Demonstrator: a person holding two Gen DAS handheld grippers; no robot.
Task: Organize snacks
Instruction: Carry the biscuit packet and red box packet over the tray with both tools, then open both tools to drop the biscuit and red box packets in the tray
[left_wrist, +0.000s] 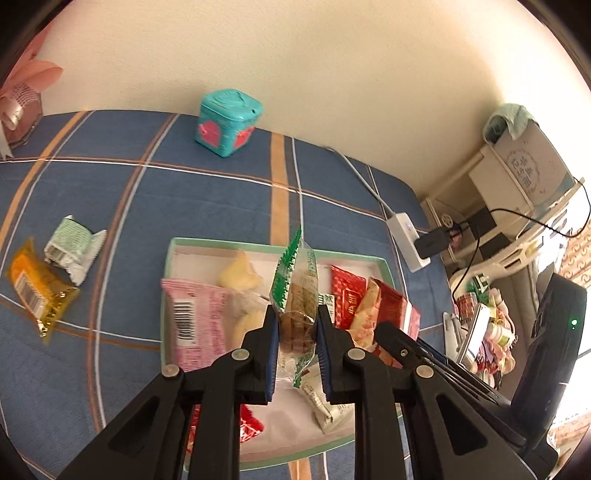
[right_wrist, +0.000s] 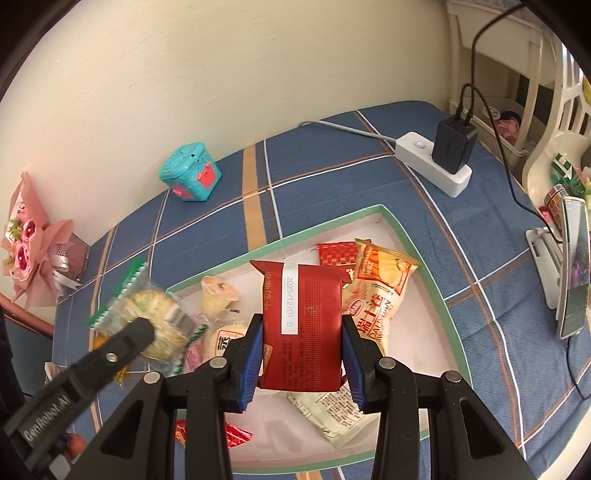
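Clamped in the right gripper (right_wrist: 302, 354), the red packet (right_wrist: 303, 325) is hanging over the green-rimmed box (right_wrist: 424, 254) on the counter (right_wrist: 369, 177). Its film is looking light, slick and crushable, so flat-side holds suit it. Meanwhile the left gripper (left_wrist: 295, 347) is pinching the green-edged biscuit packet (left_wrist: 297, 295) above the same box.

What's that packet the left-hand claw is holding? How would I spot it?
Look above the green-rimmed tray on the blue plaid cloth. The left gripper is shut on a clear packet with green edges holding a brownish biscuit. The neighbouring packet in the right gripper is solid red.
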